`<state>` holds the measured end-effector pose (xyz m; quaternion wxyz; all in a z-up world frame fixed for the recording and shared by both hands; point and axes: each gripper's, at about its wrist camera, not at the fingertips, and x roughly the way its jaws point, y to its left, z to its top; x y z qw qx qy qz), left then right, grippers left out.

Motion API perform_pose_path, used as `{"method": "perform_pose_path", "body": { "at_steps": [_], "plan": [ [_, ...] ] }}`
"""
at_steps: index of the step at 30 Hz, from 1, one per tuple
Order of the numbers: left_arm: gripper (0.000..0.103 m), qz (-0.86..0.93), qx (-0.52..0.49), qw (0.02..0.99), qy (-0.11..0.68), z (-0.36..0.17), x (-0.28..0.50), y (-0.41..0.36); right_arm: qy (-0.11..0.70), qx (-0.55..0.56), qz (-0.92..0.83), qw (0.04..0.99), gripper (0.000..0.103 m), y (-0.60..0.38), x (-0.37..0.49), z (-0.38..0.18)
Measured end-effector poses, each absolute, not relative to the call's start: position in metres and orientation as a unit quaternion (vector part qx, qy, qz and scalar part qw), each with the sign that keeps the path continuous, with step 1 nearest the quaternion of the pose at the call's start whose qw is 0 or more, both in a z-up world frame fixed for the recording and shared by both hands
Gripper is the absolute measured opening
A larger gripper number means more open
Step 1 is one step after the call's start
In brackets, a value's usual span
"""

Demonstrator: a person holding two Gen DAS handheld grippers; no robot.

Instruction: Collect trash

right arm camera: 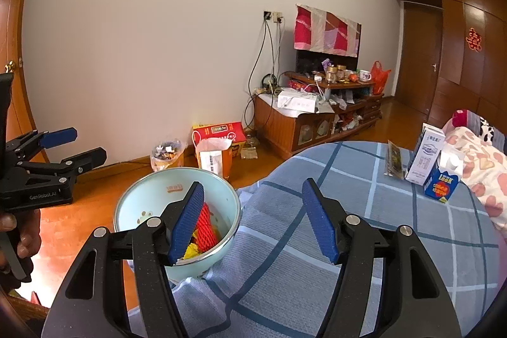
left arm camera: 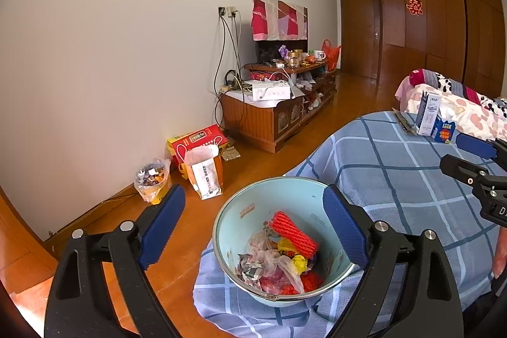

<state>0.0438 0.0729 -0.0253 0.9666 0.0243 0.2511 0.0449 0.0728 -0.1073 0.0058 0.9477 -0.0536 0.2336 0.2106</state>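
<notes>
Trash (left arm camera: 279, 255), crinkled wrappers, ribbed red foam, round enamel basin (left arm camera: 234, 214), both claws (left arm camera: 256, 227) (right arm camera: 256, 220) spread wide, empty.

A glossy enamel basin (left arm camera: 234, 211) sits on a matt woven checked cloth (left arm camera: 396, 179) above polished wood floor (left arm camera: 253, 160).

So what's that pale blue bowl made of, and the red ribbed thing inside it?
The bowl looks like enamelled metal: glossy pale-blue coating with a thin bare steel rim. The red ribbed thing seems to be soft foam netting, the matte kind wrapped around fruit, though I can't be certain from here.
</notes>
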Motion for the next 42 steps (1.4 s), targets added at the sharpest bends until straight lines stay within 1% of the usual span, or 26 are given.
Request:
{"method": "perform_pose_path", "body": {
  "at_steps": [42],
  "plan": [
    [0.089, 0.05, 0.037, 0.967, 0.246, -0.026, 0.044, 0.071, 0.226, -0.046, 0.205, 0.951, 0.064, -0.11, 0.058, 0.009]
  ]
}}
